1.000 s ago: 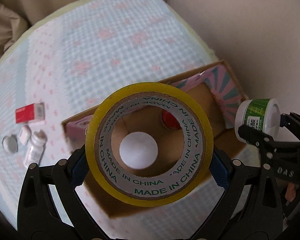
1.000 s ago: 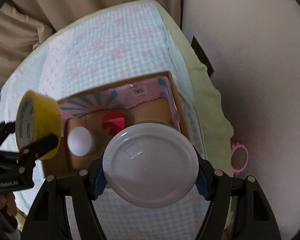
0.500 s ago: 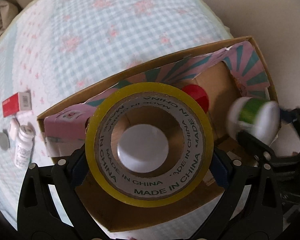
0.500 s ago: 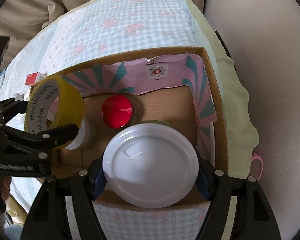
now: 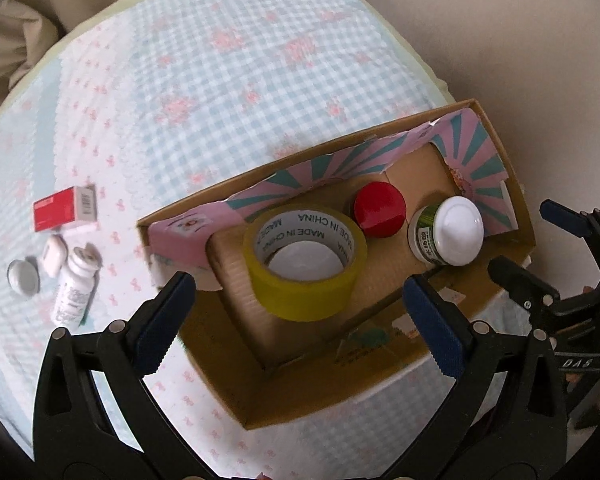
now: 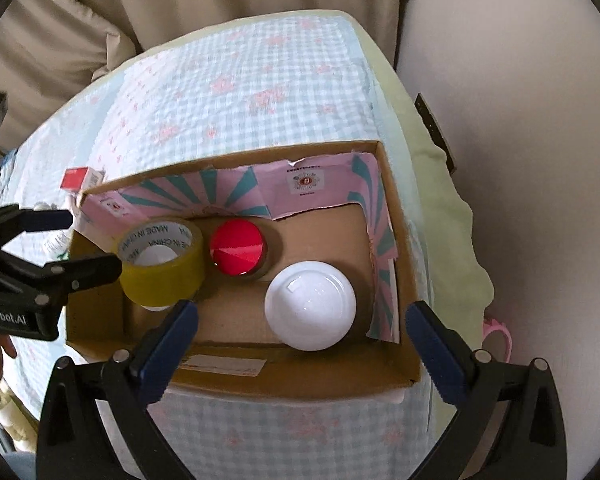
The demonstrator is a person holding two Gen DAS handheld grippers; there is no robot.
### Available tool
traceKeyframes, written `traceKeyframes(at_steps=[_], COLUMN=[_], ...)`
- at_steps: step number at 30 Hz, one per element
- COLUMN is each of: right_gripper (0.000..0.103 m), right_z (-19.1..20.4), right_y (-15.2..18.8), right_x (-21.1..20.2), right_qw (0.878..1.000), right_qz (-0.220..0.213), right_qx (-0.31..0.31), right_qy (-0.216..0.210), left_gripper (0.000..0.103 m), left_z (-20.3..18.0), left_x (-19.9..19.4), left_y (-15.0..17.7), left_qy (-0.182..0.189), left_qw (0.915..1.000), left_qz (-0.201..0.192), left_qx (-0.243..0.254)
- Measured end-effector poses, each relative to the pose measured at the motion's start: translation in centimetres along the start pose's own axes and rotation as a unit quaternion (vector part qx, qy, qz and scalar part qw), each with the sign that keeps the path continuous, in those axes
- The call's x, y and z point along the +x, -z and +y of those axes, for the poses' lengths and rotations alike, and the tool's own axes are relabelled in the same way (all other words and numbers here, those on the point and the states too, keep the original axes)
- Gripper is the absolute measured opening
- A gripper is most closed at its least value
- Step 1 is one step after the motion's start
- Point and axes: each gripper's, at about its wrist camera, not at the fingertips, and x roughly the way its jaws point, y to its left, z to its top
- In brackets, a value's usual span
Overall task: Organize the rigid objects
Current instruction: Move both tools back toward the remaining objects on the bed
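A cardboard box lined with pink and teal paper lies on the checked cloth. In it stand a yellow tape roll, a red-lidded jar and a white-lidded jar with a green label. My left gripper hangs open above the tape roll without touching it. My right gripper hovers over the white-lidded jar; its jaws are opening and the pads stand clear of the lid. The tape roll rings a white cap. The box reaches the cloth's near right corner.
Left of the box lie a red and white carton, a tipped white bottle, a small white case and a round white piece. A pink thing lies on the floor at right. Beige cushions border the far side.
Both grippers opened wide. The tape roll left the left jaws and the white-lidded jar left the right jaws; both now rest in the box.
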Motion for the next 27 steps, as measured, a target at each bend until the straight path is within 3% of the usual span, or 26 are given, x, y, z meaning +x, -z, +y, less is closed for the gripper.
traceKeyframes(at_steps=[14,27], right_gripper=[0.103,0.103], right_z=[1.9,7.6], right_y=[0.3,2.8], right_x=[-5.7,-12.4], right_qw=[0.999,0.997], right_qz=[-0.042,-0.080], right_qx=[0.015,0.006], right_qy=[0.018,0.016], left_gripper=[0.103,0.103], left_z=[3.3,10.6], left_x=[-9.0,-19.5], left_y=[3.6,12.8], left_qy=[-0.023,-0.060], left_qw=[0.9953,0.9820], left_qz=[-0.089,-0.146], left_qx=[-0.032,-0.105])
